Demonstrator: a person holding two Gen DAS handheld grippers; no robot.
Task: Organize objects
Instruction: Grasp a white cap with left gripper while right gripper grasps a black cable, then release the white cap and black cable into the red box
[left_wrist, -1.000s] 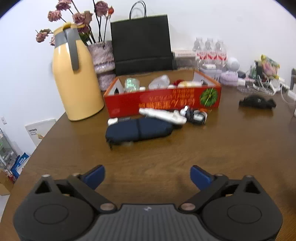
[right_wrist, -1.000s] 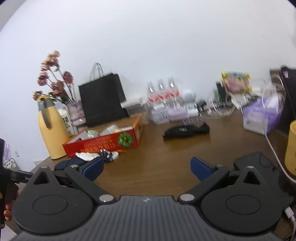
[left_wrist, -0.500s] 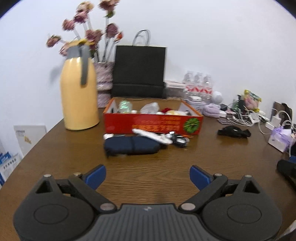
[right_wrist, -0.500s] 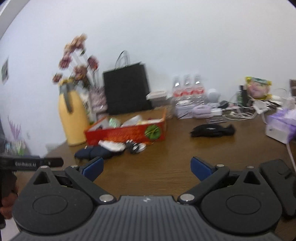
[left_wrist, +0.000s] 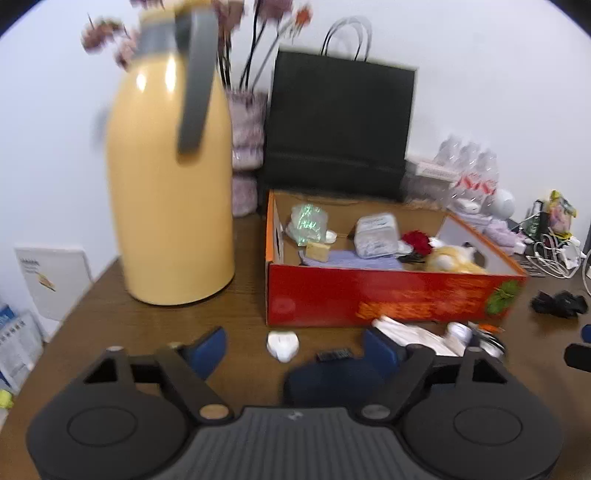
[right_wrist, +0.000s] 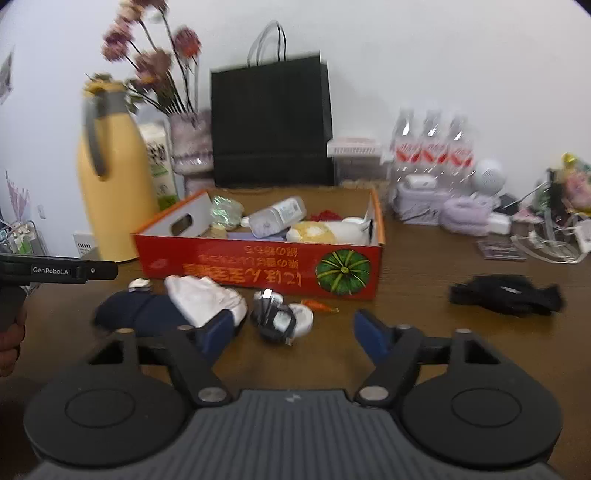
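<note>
An open red cardboard box (left_wrist: 369, 299) (right_wrist: 258, 264) with several small items inside stands on the brown table. In front of it lie a navy pouch (right_wrist: 140, 310) (left_wrist: 325, 380), a white cloth bundle (right_wrist: 205, 299), a black-and-white coiled gadget (right_wrist: 279, 319) and a small white object (left_wrist: 282, 345). My left gripper (left_wrist: 293, 350) hovers over the pouch's end and the small white object, its jaws closing and touching nothing. My right gripper (right_wrist: 293, 332) has the coiled gadget just ahead between its closing jaws, which do not touch it.
A tall yellow flask (left_wrist: 170, 192) stands left of the box, with a flower vase (right_wrist: 190, 147) and a black paper bag (right_wrist: 271, 122) behind. A black cloth (right_wrist: 506, 293) lies to the right. Water bottles (right_wrist: 432, 147) and cables crowd the back right.
Both grippers have moved in much closer to the red box and the items before it. Both pairs of jaws stand narrower than before.
</note>
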